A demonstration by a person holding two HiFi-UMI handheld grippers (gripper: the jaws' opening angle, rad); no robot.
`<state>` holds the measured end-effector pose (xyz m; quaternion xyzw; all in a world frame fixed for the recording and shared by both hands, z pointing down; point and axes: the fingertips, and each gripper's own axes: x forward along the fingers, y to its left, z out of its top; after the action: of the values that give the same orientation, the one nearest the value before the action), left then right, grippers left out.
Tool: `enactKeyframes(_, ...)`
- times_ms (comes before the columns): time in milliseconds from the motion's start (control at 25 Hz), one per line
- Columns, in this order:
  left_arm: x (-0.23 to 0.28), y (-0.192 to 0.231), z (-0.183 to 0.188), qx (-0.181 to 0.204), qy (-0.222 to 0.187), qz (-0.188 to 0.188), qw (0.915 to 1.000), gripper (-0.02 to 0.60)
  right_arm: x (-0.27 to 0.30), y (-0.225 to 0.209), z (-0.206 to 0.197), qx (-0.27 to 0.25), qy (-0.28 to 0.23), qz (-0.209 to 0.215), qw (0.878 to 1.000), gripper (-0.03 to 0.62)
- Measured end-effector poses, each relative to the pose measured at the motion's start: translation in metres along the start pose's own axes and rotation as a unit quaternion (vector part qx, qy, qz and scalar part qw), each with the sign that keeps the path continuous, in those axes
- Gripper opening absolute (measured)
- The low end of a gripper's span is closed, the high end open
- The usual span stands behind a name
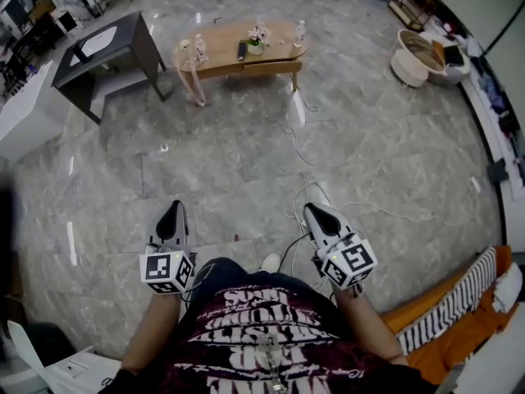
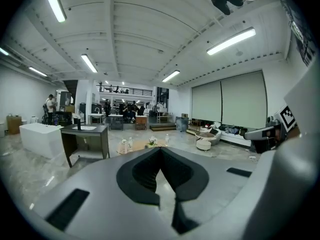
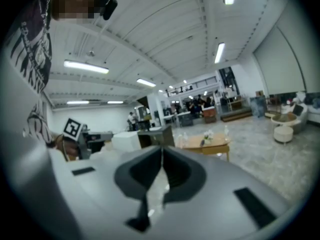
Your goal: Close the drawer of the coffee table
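Drawer (image 1: pixel 267 67): far off and small in all 3 views. It looks like the panel under the top of the coffee table (image 1: pixel 223 41), but I can't tell whether it is open or pushed in. The table stands near the top of the head view, well apart from both tongs across the marble floor (image 1: pixel 205 162).

Only the head view shows a cable (image 1: pixel 297 130) trailing over the floor below the table, and a dark desk (image 1: pixel 115 39) to the table's left. The person's shirt (image 1: pixel 262 335) cuts off both forearms.

Left gripper (image 1: pixel 175 207) and right gripper (image 1: pixel 309 209) are held out front, side by side. The gripper views settle the jaws: both pairs are together, tips meeting, nothing between.

The left gripper view hides most of the table behind its own jaws. The right gripper view shows it whole, w/ bottles (image 3: pixel 226 130) and flowers (image 3: pixel 207 134) on top.
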<state>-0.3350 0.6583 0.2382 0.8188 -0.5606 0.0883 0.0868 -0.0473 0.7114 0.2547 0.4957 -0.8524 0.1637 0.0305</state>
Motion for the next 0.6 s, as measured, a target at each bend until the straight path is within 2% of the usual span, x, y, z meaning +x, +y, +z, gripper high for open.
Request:
enactKeyframes(200,-0.006,0.002,-0.004,0.013,0.016,0.021,0.9996,0.021,0.02,0.0,-0.001,0.01,0.009,0.036,0.999,0.035)
enactKeyframes(320,0.0,0.013,-0.01,0.004,0.03,0.034,0.999,0.021,0.037,0.001,-0.008,0.017,0.022,0.049,0.998,0.035)
enactKeyframes(600,0.04,0.017,-0.019,0.005,0.051,0.012,0.9986,0.021,0.071,-0.013,-0.016,0.035,0.045,0.044,0.997,0.035)
